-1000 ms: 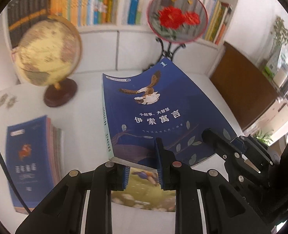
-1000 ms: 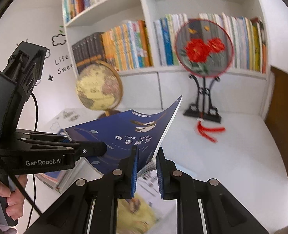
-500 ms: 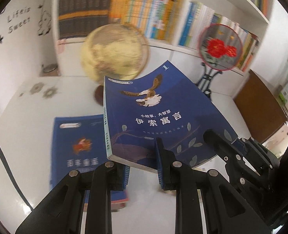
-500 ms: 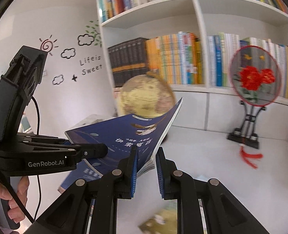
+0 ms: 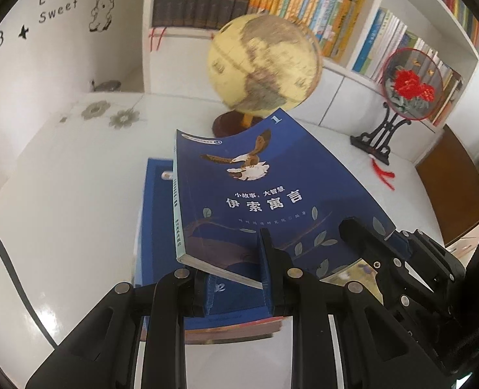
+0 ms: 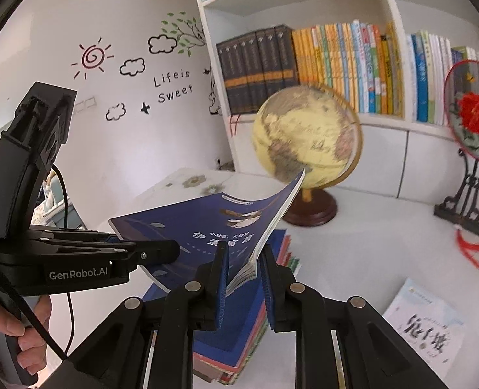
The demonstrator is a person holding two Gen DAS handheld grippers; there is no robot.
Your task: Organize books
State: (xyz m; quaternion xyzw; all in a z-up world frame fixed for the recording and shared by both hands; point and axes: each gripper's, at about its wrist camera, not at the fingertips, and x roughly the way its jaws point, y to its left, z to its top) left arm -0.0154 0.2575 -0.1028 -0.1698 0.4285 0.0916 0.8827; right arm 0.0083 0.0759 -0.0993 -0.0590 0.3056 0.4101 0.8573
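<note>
I hold a blue paperback with an eagle on its cover in the air between both grippers. My left gripper is shut on its near edge. In the same view my right gripper clamps its right-hand edge. From the right wrist, the right gripper is shut on the fanned page edge of the blue paperback, and the left gripper bites the cover from the left. The book bends upward at its far corner. Right below it lies a stack of books with a blue top cover, also seen as the stack.
A yellow globe stands just behind the stack. A round flower fan on a black stand is at the right. A white book lies on the white table. Full bookshelves line the back wall. A hand grips the left handle.
Both grippers have carried the blue paperback to the left across the table, and it now hangs over the stack. The globe and fan have slid right in both views.
</note>
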